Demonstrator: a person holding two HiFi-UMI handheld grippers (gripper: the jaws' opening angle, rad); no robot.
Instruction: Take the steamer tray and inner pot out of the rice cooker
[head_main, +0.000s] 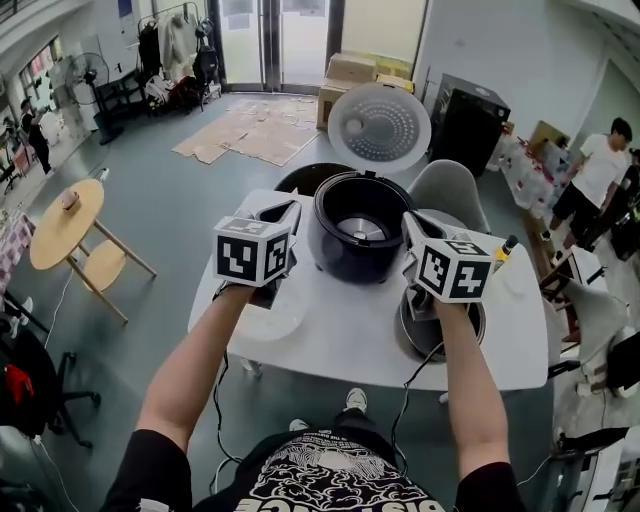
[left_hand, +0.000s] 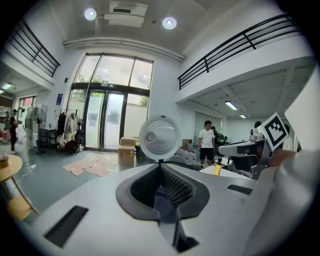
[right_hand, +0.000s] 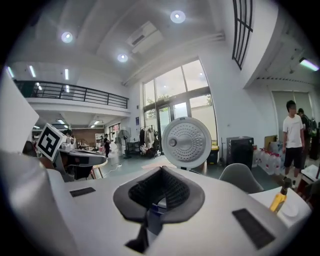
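The black rice cooker (head_main: 360, 225) stands on the white table (head_main: 340, 350) with its lid (head_main: 380, 125) raised; its well looks empty, with the heating plate showing. A white round steamer tray (head_main: 270, 322) lies on the table at the left, partly hidden by my left hand. The metal inner pot (head_main: 445, 330) sits on the table at the right, under my right hand. My left gripper (head_main: 293, 210) is held beside the cooker's left side, shut and empty. On the cooker's right side my right gripper (head_main: 408, 220) is also shut and empty. Both gripper views face the lid (left_hand: 159, 137) (right_hand: 186, 142).
A grey chair (head_main: 450, 190) stands behind the table. A yellow-tipped bottle (head_main: 505, 248) is at the table's right. A round wooden table (head_main: 65, 225) is off to the left. People (head_main: 600, 170) stand at the right, and cardboard boxes (head_main: 355, 70) are stacked near the door.
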